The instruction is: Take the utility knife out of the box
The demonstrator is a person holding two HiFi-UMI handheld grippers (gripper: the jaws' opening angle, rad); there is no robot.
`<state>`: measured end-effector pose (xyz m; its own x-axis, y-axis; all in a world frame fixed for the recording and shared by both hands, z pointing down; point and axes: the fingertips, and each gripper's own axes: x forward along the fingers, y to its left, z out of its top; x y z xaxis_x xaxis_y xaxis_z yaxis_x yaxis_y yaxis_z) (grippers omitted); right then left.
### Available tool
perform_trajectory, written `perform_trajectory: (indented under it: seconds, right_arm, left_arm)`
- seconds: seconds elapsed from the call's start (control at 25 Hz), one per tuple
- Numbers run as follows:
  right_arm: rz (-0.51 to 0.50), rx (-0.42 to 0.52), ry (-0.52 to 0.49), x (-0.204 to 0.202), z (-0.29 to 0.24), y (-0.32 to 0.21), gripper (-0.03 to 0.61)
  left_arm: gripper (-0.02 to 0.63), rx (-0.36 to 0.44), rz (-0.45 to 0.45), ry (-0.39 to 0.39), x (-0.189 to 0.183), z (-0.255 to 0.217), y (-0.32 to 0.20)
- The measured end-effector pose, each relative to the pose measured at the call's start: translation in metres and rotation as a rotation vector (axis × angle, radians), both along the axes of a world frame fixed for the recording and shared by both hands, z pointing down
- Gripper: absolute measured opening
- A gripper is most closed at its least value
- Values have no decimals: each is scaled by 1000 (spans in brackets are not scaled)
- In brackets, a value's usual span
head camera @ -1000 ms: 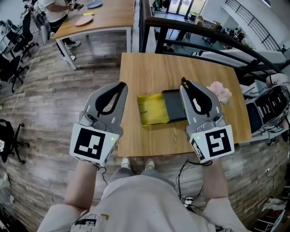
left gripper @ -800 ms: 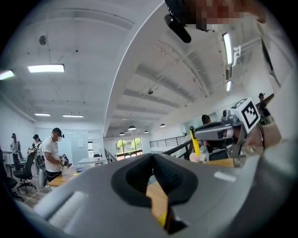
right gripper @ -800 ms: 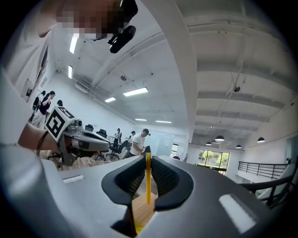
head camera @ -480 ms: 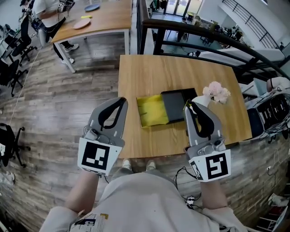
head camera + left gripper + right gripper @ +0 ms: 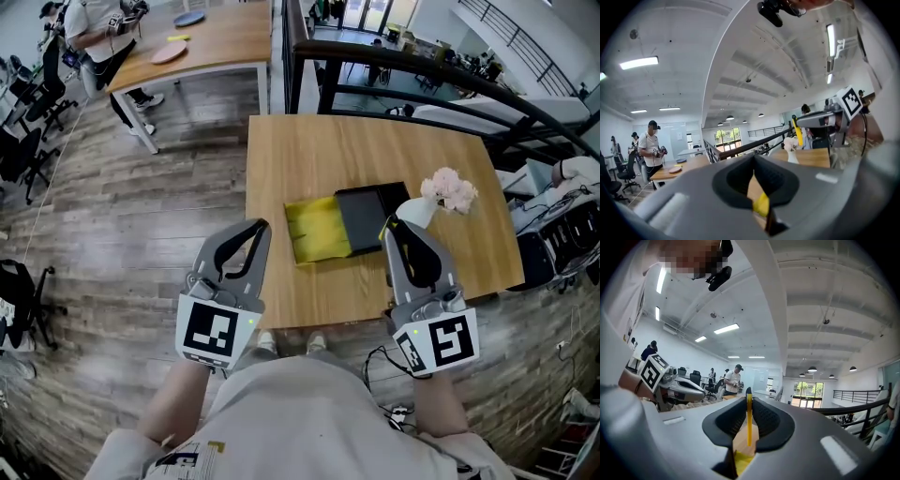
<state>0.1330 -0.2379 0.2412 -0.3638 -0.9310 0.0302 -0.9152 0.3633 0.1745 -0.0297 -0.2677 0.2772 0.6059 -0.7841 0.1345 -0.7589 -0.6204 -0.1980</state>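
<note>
The utility knife (image 5: 749,420) looks to be out already: the right gripper (image 5: 392,226) has its fingers closed on the thin yellow body, raised near the bench's (image 5: 281,169) near edge and clear of the slid-open box (image 5: 367,214) at mid-bench, so only setting it down seems left. The left gripper (image 5: 259,227), by the near left corner, has its fingers together on nothing. Both gripper views show the knife plainly, edge-on in the right one and upright in the left one — the head view gives only a yellow sliver.
</note>
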Motion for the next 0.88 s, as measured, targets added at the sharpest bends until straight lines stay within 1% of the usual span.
perform_trajectory:
  seconds: [0.2,0.4,0.6,0.76,0.88]
  right_arm:
    - [-5,5,5,-2,-1,-2,49]
    - [-8,1,8,-9,4,22,49]
    - [-13,-7,10,-11,0,5,49]
    - [-25,-26,-22,-14,3,3,49]
    - [-21,-27,-15,-16,7,4,49]
  left_arm:
    - [2,0,7,-9,0,4,-4]
    - [2,4,11,-8,-6,6,16]
    - [2,-7,18,-20,-5,4,2]
    - [2,-2,24,-49,-3,9,1]
    - [2,2,29,-54,-3,11,4]
